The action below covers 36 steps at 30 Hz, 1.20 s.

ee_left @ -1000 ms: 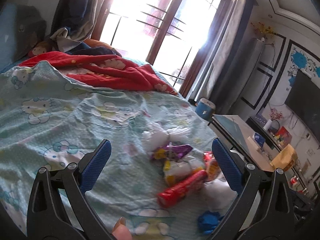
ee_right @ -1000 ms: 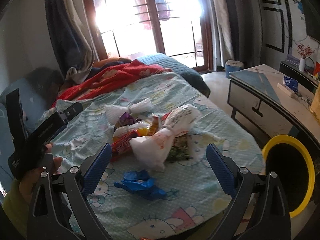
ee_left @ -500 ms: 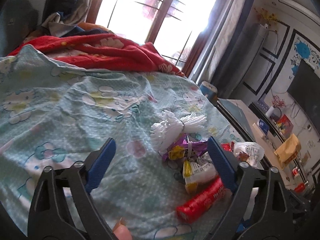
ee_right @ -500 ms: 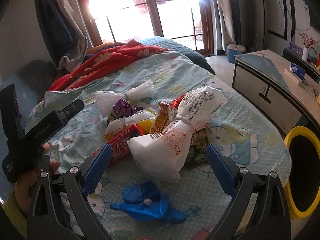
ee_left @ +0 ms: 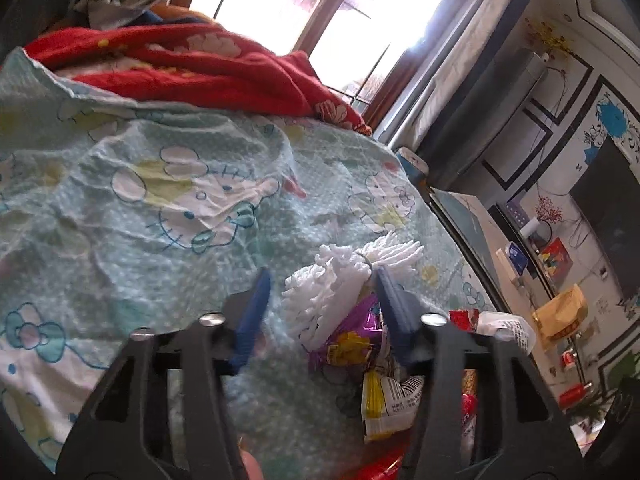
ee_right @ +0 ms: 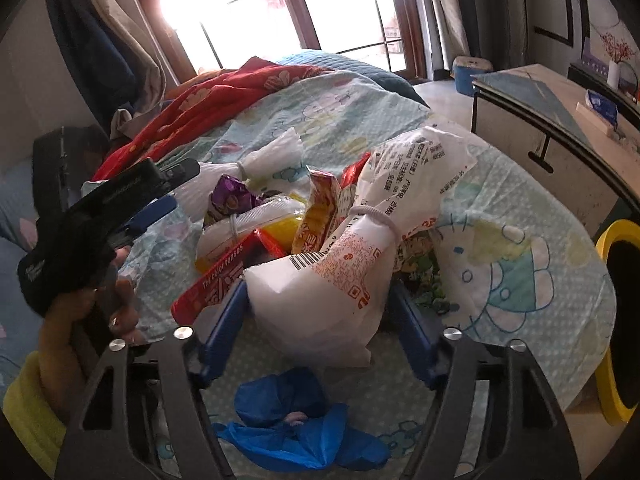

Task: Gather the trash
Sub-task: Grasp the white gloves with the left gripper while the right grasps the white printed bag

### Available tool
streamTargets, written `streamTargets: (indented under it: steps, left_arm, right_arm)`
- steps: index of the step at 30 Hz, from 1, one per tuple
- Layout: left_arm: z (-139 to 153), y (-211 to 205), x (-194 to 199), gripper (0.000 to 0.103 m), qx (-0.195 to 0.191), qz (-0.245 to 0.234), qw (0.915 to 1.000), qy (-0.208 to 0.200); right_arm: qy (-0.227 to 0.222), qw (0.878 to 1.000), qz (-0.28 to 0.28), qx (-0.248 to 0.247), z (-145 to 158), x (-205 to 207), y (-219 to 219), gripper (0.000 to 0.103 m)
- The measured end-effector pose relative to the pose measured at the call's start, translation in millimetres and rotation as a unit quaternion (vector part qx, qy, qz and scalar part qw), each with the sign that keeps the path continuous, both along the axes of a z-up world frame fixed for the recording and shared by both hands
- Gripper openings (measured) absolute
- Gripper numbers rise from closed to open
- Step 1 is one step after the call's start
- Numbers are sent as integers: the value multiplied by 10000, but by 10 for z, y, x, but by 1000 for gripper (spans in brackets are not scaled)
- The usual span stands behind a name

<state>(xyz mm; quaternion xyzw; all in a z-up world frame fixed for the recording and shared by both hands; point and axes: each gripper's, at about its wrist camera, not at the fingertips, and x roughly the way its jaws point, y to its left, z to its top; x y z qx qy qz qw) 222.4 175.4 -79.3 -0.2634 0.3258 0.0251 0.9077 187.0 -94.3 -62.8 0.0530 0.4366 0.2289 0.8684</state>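
R tool (ee_right: pixel 318 320) | narrowed since 0.5s ago, straddling white bag (ee_right: pixel 340 280), not yet clamped | L tool (ee_left: pixel 320 304) same round foam net (ee_left: pixel 332 300) | grabs imminent

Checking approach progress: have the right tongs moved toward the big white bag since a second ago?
Yes. The right tongs have advanced toward the window; their blue fingers now flank the white bag.

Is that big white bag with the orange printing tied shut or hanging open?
Tied shut. The white bag is cinched at its middle by a white band, so both ends puff out. It lies on the bedspread between the right gripper fingers.
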Motion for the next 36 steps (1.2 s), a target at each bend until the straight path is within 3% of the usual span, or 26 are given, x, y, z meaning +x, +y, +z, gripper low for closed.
streamTargets:
  steps: [1, 2, 6, 23, 36]
  left_arm:
    - [-9, 1, 5, 19, 2, 3, 10000, 27]
    - [-23, 0, 1, 14, -12, -6, 10000, 51]
    - [-26, -9, -62, 10, -123, -101, 9999, -15]
    - [482, -95, -664, 8, 197, 47, 9962, -844]
    - [808, -429, -906, 8, 314, -280, 9917, -1218]
  right_arm:
    - [-15, 10000, 12, 35, 4, -9, -13, 62]
    - [-26, 10000, 24, 54, 11, -13, -21, 59]
    - [-72, 9999, 54, 127, 60, -53, -66, 55]
    - [-558, 9980, 56, 292, 378, -250, -448, 54]
    - [-945, 9947, -144, 377, 668, -360, -957, 54]
